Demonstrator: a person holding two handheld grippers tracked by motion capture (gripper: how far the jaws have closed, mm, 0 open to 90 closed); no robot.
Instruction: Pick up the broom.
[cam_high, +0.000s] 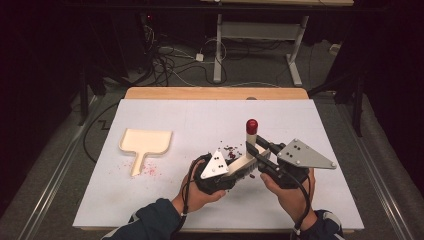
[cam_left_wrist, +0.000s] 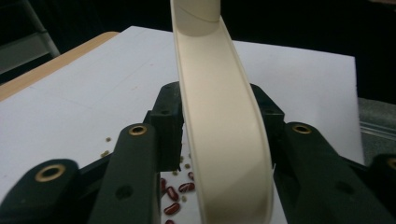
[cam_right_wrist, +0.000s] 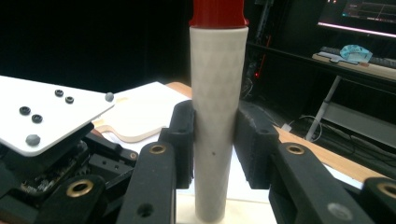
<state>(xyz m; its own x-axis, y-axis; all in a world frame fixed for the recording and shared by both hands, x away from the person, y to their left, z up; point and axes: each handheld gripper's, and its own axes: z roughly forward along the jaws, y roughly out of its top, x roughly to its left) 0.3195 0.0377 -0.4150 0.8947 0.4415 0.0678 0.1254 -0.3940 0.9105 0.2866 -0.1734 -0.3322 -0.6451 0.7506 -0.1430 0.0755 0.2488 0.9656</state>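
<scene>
At table centre, left tongs (cam_left_wrist: 219, 140) clamping brush body (cam_left_wrist: 224, 140), right tongs (cam_right_wrist: 215, 140) clamping handle (cam_right_wrist: 215, 116)

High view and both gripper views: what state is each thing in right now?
Brush: lifted, tilted, gripped at both ends.
Brush handle: upright, clamped in right hand-held gripper.
Left hand-held gripper: shut on the brush's cream body.
Dustpan: flat on table, untouched.
Red beans: scattered loose under the brush.
</scene>
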